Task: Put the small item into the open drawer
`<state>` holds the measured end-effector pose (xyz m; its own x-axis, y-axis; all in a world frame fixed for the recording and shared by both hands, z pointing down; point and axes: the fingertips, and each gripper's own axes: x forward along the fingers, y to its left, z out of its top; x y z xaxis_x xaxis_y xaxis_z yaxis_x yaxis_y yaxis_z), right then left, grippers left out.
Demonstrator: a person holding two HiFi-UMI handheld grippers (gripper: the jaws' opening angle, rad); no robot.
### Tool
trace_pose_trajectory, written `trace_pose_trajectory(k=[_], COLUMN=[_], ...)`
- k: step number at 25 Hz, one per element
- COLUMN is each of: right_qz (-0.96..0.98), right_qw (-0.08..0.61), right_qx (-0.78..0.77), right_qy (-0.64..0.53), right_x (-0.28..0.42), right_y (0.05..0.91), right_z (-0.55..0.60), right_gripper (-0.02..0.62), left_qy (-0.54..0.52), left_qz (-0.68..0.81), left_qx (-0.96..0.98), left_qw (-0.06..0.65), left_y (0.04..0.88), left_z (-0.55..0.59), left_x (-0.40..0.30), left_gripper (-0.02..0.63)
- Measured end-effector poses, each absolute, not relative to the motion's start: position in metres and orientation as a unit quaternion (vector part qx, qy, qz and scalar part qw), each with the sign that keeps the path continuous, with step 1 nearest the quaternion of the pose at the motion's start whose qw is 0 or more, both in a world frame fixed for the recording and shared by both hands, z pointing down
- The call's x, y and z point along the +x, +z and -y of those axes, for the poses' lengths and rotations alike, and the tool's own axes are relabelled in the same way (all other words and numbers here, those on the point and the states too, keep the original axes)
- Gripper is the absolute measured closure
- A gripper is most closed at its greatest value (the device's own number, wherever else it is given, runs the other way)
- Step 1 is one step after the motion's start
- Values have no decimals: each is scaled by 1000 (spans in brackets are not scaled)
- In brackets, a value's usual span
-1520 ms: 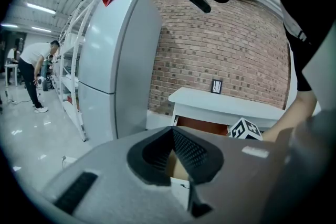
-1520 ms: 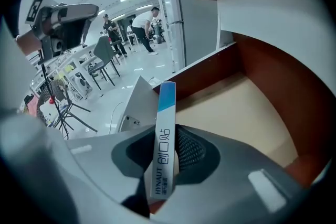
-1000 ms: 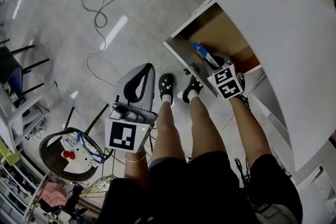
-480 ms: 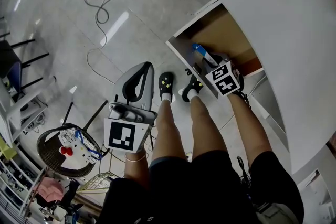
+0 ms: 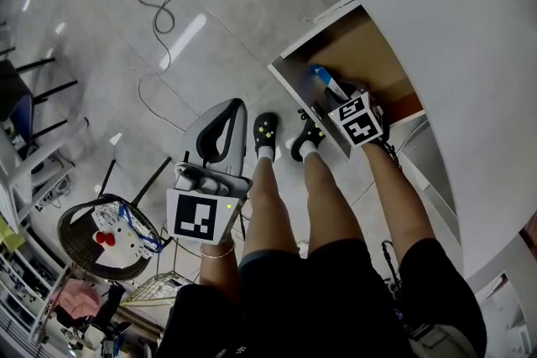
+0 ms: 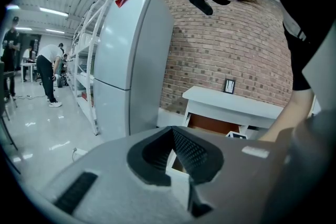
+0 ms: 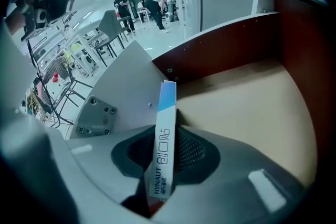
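Fingers (image 6: 194,152) of the left gripper (image 6: 171,131) are pressed together at the tips with nothing between them. It hangs low by the person's side, well apart from the action, and looks parked there because this job needs only one hand.

Across to the right gripper (image 7: 164,157), and that's where the work is. Its fingers pinch a slim box (image 7: 164,134) by its lower end, on the flat faces, so most of the box sticks out ahead and leads the way in. The gripper tilts steeply down, which I'd say is to clear the front panel and reach under the overhang.

The open drawer (image 7: 247,107) comes next. The box is already inside its rim, by the front corner where the pale front panel meets the dark side wall. I can't tell whether it touches the tan bottom. That bare bottom offers room to let go.

Beyond, the white counter (image 5: 453,54) overhangs the drawer's back part, hence the entry at the front edge.
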<state>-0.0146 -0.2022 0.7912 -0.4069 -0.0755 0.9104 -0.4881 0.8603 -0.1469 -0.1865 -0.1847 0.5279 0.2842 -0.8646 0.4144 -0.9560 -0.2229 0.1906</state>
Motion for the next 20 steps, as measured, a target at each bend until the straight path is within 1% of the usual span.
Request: trace_pose_trajectory(k=[16,20], right_qz=[812,814], right_qw=[516,513], right_qx=[187,193], right_qy=[199,192], right_x=[-19,-18], right_y=[797,794], right_z=[206,207], right_gripper=[491,468], left_qy=[109,111], left_qz=[592,592], left_qx=[771,771], left_qw=[208,206], left_y=[530,529], left_z=[181,179], left_x=[-191,-191], left_gripper=[612,612])
